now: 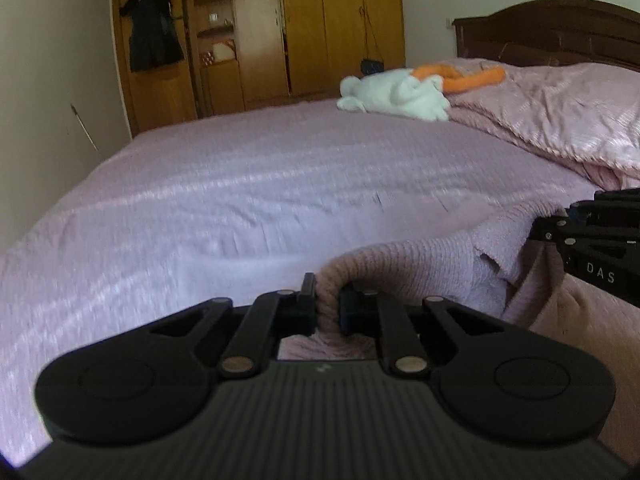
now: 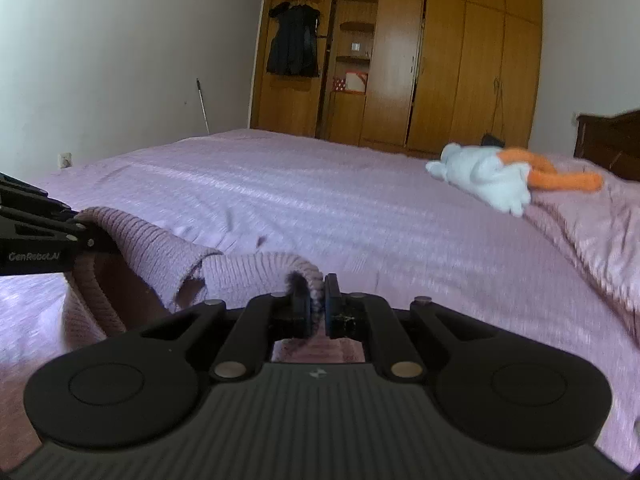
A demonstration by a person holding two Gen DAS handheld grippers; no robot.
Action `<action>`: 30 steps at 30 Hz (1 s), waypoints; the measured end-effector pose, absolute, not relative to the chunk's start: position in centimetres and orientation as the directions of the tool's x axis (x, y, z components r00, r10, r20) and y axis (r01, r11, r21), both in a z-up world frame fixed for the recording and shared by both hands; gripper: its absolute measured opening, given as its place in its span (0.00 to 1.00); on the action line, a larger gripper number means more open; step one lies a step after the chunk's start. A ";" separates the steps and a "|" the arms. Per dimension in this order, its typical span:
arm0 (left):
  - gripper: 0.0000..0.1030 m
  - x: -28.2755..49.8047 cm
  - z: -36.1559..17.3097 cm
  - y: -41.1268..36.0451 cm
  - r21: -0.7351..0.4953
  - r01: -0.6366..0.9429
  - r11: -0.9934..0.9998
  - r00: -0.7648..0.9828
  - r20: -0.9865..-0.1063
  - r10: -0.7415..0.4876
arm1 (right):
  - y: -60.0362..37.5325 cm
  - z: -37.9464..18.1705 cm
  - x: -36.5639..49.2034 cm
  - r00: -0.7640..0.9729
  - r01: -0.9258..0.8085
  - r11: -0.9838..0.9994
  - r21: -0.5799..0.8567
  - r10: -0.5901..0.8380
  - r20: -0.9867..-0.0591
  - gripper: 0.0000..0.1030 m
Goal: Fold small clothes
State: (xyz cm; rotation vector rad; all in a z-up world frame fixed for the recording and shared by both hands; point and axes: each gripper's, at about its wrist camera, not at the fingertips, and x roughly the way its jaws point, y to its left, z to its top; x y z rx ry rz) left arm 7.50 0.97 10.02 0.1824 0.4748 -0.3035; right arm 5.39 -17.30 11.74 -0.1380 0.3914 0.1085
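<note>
A small pink ribbed knit garment (image 1: pixel 416 264) hangs between my two grippers above the near edge of the bed. My left gripper (image 1: pixel 326 300) is shut on its thick rolled edge. My right gripper (image 2: pixel 317 300) is shut on the other end of the same garment (image 2: pixel 248 276). The right gripper also shows at the right edge of the left wrist view (image 1: pixel 592 248), and the left gripper at the left edge of the right wrist view (image 2: pixel 40 240). The knit sags between them, and its lower part is hidden below the grippers.
The bed (image 1: pixel 240 184) has a lilac cover. A bunched pink blanket (image 1: pixel 560 120) and a white and orange plush toy (image 1: pixel 404 92) lie near the dark headboard (image 1: pixel 552 32). A wooden wardrobe (image 2: pixel 440 60) with a hanging dark garment (image 2: pixel 294 40) stands behind.
</note>
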 end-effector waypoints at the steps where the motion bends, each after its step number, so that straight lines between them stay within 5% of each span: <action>1: 0.12 8.4 10.2 0.7 0.106 0.324 0.940 0.849 -0.470 -0.240 | -17.3 11.8 6.6 0.919 -0.132 0.984 -0.120 0.076 -0.387 0.06; 20: 0.16 24.1 1.6 -0.7 0.105 0.250 0.962 0.757 -0.642 -0.127 | -16.7 1.2 22.7 0.821 -0.105 0.988 -0.114 0.022 -0.571 0.08; 23: 0.24 24.0 1.5 -0.6 0.120 0.243 0.963 0.760 -0.640 -0.111 | -16.9 1.1 22.2 0.822 -0.110 0.988 -0.110 0.028 -0.568 0.09; 27: 0.50 23.6 2.2 -0.3 0.145 0.216 0.966 0.767 -0.637 -0.076 | -17.9 2.3 21.1 0.822 -0.116 0.991 -0.061 0.061 -0.566 0.12; 29: 0.51 23.0 2.9 0.2 0.120 0.222 0.968 0.763 -0.640 -0.095 | -18.7 3.0 19.9 0.827 -0.115 0.993 -0.026 0.081 -0.556 0.20; 30: 0.51 22.6 3.2 0.6 0.104 0.228 0.968 0.757 -0.645 -0.109 | -19.0 3.3 19.3 0.830 -0.112 0.994 -0.017 0.084 -0.551 0.32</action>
